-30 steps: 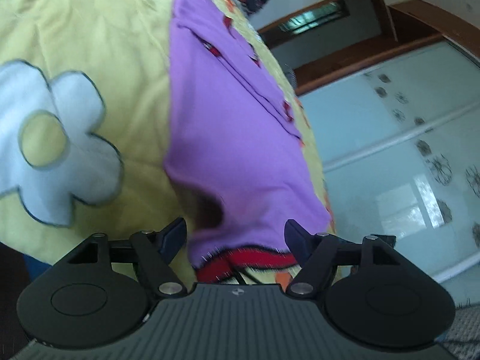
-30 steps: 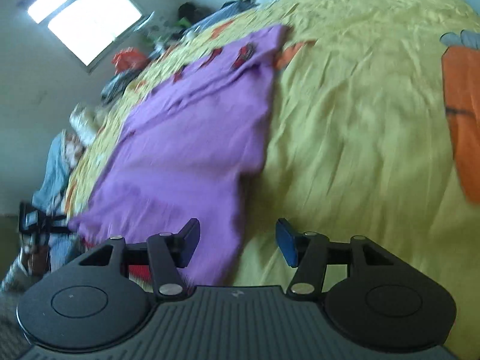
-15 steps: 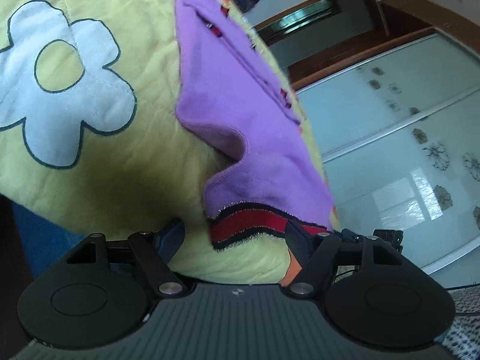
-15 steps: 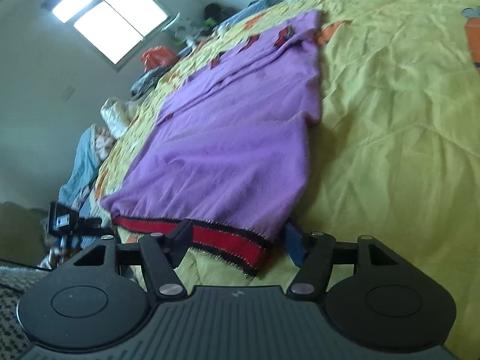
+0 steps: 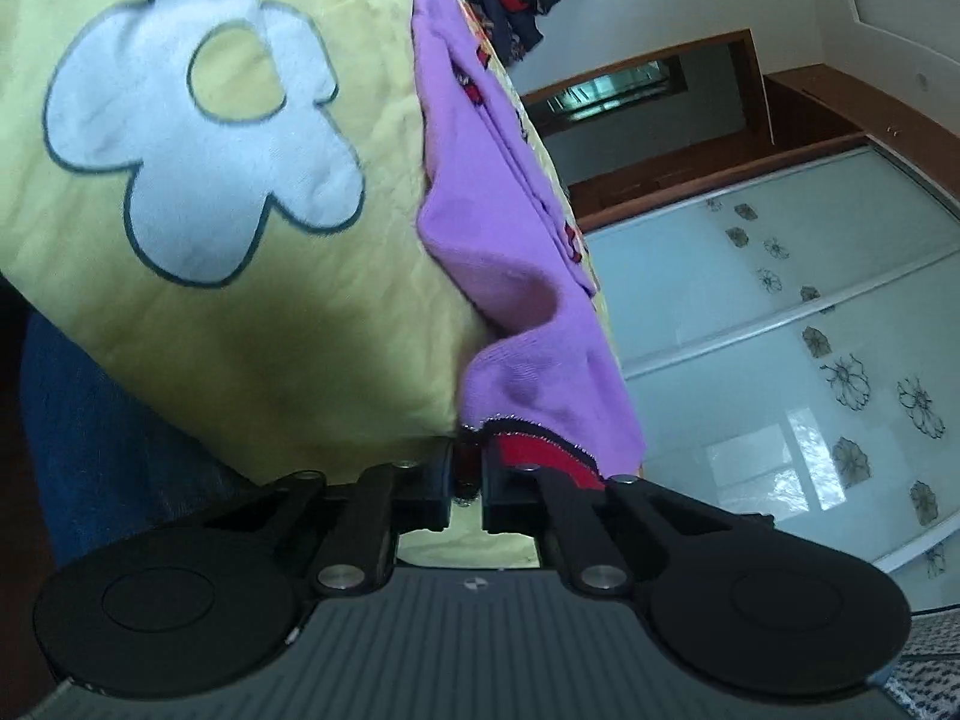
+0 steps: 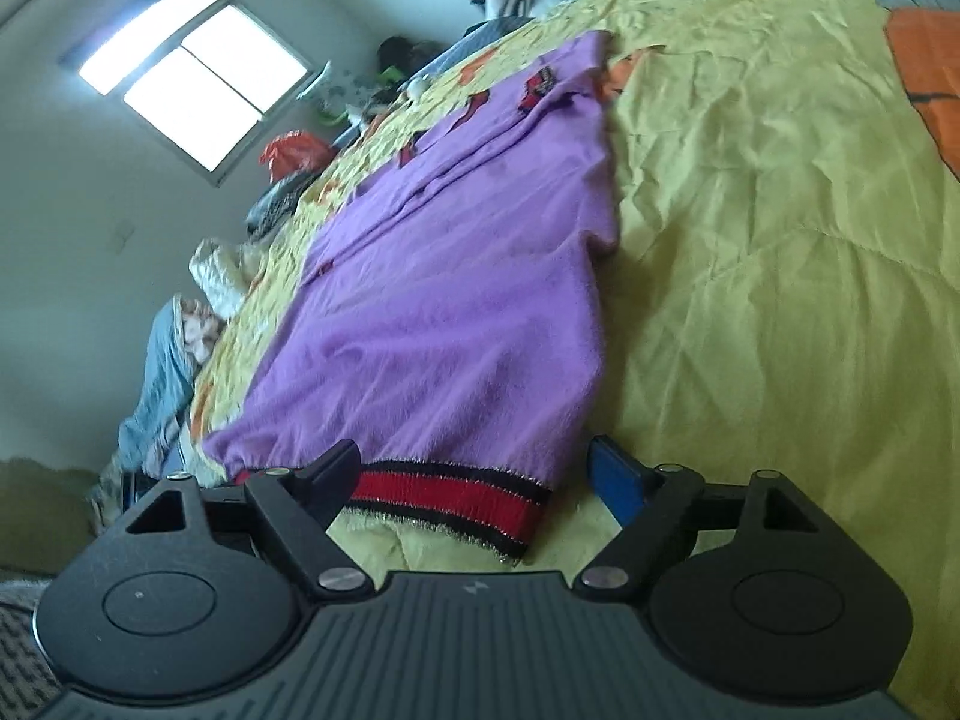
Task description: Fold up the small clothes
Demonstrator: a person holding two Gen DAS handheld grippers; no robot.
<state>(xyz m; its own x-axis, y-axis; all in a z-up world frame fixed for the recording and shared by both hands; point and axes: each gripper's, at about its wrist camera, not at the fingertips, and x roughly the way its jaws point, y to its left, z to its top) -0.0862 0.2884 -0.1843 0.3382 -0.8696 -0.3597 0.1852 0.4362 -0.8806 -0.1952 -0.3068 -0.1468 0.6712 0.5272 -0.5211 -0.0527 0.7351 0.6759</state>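
Observation:
A small purple sweater [image 6: 456,300] with a red and black striped hem [image 6: 456,498] lies flat on a yellow quilt [image 6: 750,240]. In the left wrist view the sweater [image 5: 510,228] runs away from me, and my left gripper [image 5: 467,480] is shut on its hem corner [image 5: 528,450] at the bed's near edge. My right gripper [image 6: 474,480] is open, its fingers either side of the hem's other corner, just above the quilt.
The quilt has a white flower patch [image 5: 198,144] and an orange patch [image 6: 924,78]. Piles of clothes [image 6: 288,162] lie along the far bed edge under a window [image 6: 192,78]. A glass sliding wardrobe [image 5: 810,360] stands beside the bed.
Both grippers have drawn back to the sweater's hem at the bed's near edge. The left gripper has closed on the hem corner. The right gripper stays open around the other corner.

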